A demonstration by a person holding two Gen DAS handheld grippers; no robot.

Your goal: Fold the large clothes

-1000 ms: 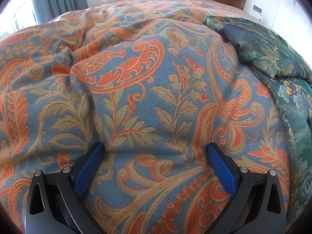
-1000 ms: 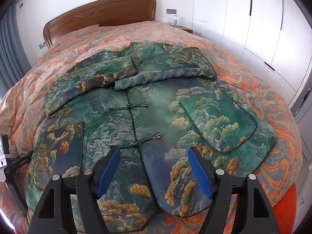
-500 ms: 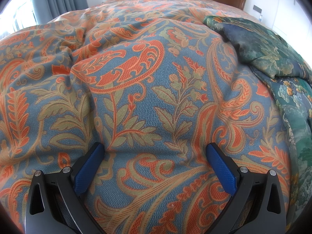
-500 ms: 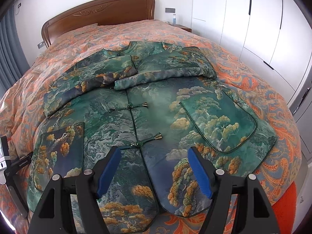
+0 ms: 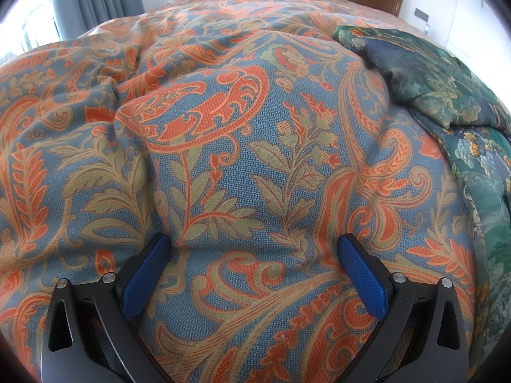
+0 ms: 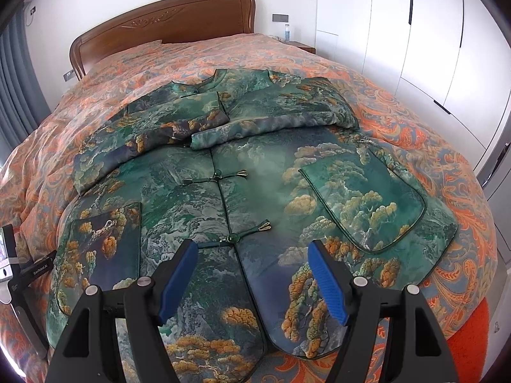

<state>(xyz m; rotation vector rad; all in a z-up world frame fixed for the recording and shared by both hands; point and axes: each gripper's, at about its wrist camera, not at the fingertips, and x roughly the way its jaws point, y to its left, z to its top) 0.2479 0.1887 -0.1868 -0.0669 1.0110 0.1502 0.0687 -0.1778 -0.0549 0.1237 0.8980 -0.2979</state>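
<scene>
A large green jacket with a gold tree print and knot buttons lies face up on the bed, both sleeves folded across its chest. My right gripper is open and empty, hovering above the jacket's lower front near the bottom knot button. My left gripper is open and empty, low over the orange and blue bedspread, to the left of the jacket. The jacket's left sleeve and edge show at the right of the left wrist view.
The bed has a wooden headboard. White wardrobe doors line the right wall. Grey curtains hang at the left. A nightstand with a small bottle stands by the headboard. My left gripper's body shows at the left edge.
The right wrist view has shifted slightly, with the jacket sitting a little lower and nearer in view. The left gripper has not moved.
</scene>
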